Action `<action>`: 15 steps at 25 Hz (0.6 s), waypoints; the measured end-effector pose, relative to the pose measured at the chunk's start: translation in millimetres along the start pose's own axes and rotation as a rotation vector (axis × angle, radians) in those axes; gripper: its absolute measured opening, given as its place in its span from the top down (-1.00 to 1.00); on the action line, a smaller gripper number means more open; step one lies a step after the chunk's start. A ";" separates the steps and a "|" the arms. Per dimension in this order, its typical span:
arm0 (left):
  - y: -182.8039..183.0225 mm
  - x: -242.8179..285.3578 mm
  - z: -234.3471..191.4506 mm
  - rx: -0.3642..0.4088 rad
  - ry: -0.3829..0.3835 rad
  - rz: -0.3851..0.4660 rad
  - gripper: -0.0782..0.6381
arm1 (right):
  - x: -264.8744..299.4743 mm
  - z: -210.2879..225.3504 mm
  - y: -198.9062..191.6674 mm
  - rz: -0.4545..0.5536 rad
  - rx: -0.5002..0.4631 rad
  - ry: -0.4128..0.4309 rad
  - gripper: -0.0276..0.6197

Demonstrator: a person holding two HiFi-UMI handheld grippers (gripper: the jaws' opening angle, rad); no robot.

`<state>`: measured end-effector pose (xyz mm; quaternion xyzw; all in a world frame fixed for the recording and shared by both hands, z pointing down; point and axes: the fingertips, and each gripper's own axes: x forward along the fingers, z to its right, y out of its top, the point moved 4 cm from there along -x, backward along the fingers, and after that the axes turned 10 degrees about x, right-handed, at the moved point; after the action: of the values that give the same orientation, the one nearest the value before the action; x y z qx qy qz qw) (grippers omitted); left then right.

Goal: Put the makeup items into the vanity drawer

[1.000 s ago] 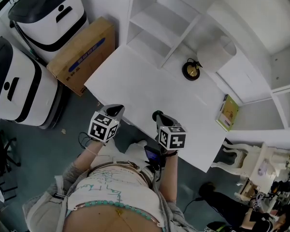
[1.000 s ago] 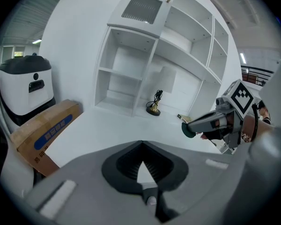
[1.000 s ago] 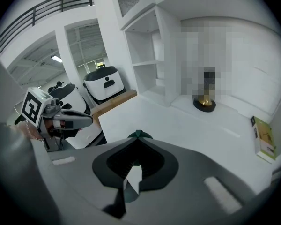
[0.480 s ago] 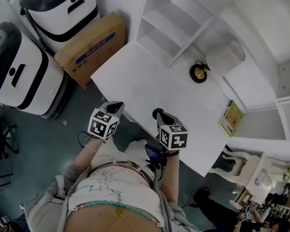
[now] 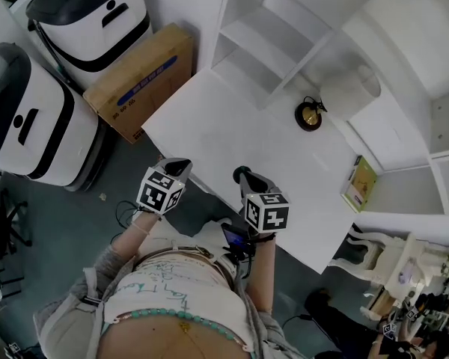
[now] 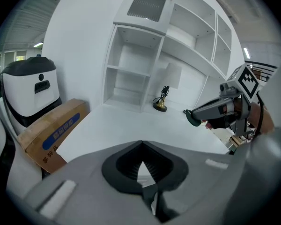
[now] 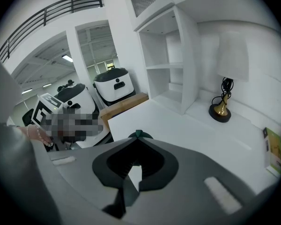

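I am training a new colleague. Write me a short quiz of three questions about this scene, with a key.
1. True or false: the table lamp stands on the white vanity desk.
2. Where is the cardboard box? A) on the desk B) on the floor beside the desk C) on a shelf
3. Fill in the missing word: the left gripper and the right gripper are both ____ and hold nothing.

Key: 1 true; 2 B; 3 shut.
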<state>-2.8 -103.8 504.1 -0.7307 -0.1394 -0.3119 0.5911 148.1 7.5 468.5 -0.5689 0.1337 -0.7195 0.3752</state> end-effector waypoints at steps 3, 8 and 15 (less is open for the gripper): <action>-2.4 2.8 -6.3 0.019 -0.016 -0.003 0.78 | 3.2 -4.3 4.9 0.008 0.002 -0.006 0.82; -21.5 9.2 -23.7 0.048 -0.040 -0.047 0.78 | 12.3 -10.1 8.1 0.024 0.016 -0.020 0.82; -41.3 7.4 -46.3 0.055 -0.032 -0.062 0.78 | 25.3 -25.2 6.4 0.023 0.017 -0.013 0.83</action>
<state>-34.3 -138.2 545.7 -0.7143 -0.1802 -0.3142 0.5988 125.7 -20.4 474.7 -0.5687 0.1321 -0.7126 0.3891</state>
